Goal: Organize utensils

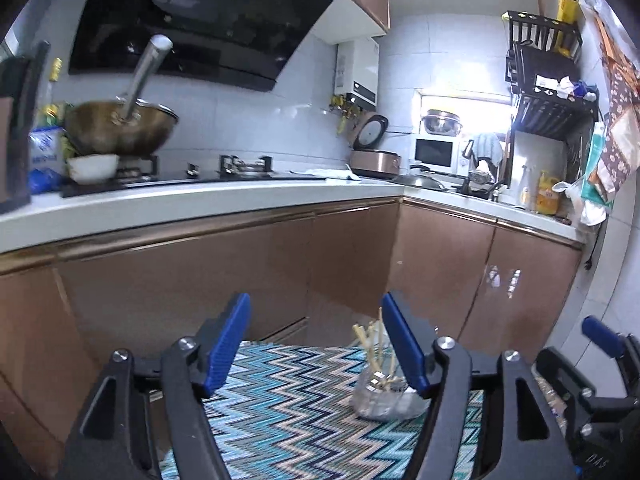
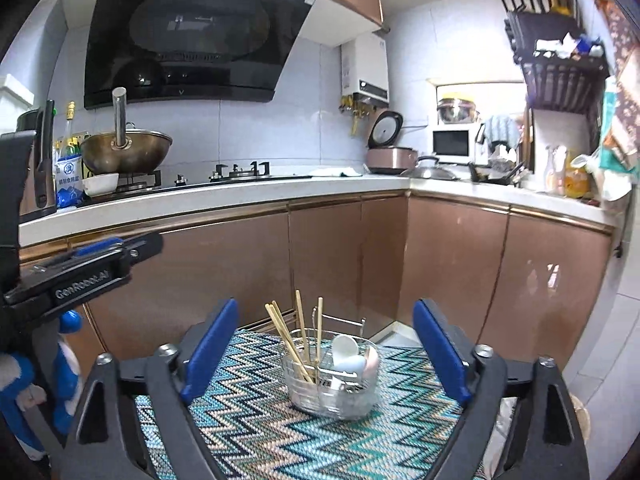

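A clear, wire-framed utensil holder [image 2: 334,384] stands upright on a zigzag-patterned mat [image 2: 256,432], holding wooden chopsticks [image 2: 290,344] leaning left and white spoons [image 2: 348,354] on its right side. The left gripper [image 1: 316,344] and right gripper [image 2: 326,352] both hover before it, jaws spread wide, gripping nothing.

Wire utensil basket [image 2: 334,384] on zigzag-patterned tabletop [image 2: 256,432].
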Tool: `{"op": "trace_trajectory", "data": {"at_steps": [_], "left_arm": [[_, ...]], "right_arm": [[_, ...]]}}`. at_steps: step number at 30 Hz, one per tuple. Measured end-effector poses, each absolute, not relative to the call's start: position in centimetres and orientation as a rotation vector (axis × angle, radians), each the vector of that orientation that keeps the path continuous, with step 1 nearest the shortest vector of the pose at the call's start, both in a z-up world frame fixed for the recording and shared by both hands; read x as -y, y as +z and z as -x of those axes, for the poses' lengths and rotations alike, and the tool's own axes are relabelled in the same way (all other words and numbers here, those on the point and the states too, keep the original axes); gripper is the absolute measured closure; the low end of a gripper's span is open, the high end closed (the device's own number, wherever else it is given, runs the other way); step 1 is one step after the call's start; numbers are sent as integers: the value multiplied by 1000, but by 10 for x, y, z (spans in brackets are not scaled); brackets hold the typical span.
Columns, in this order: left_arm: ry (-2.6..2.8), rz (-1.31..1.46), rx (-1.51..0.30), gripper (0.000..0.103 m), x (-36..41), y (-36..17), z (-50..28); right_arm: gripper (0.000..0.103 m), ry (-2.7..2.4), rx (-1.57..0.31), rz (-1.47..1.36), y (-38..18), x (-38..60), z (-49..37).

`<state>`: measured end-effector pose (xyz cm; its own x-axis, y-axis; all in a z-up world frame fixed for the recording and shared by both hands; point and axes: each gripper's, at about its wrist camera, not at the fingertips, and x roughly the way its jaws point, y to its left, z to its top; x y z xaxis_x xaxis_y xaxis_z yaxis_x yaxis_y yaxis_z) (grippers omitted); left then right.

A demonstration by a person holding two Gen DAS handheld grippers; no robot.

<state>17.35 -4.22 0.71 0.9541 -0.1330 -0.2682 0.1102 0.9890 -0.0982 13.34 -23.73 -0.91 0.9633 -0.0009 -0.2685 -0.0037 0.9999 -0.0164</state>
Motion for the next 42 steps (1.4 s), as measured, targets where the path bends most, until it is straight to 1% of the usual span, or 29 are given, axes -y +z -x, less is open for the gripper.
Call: {"op": "trace_trajectory", "data": {"at_steps": [2,3,5,8,15,21,42], "left_arm": [[-110,72,-271,34,38,8,-159],[-100,67,-270,33,36,8,-150],[-86,63,-268,33,32,7,-138],[-52,55,-275,32,30,7,-121],[-33,25,-271,32,36,12,-92],[-17,-11,-225,32,39,19,-71],[5,-41,-163,31,31,28,-32]], "right_arm": [[9,-10,-271,13,-9,238,-121],[5,-15,-274,8,-10,239,-113],[1,-19,-278,2,-11,240,-103],[0,-34,-276,-2,-12,242,-83],[0,-82,-243,-27,-6,258,-48],[0,-130,-222,-28,-4,267,-25],[0,-175,-177,-7,5,267,7]]}}
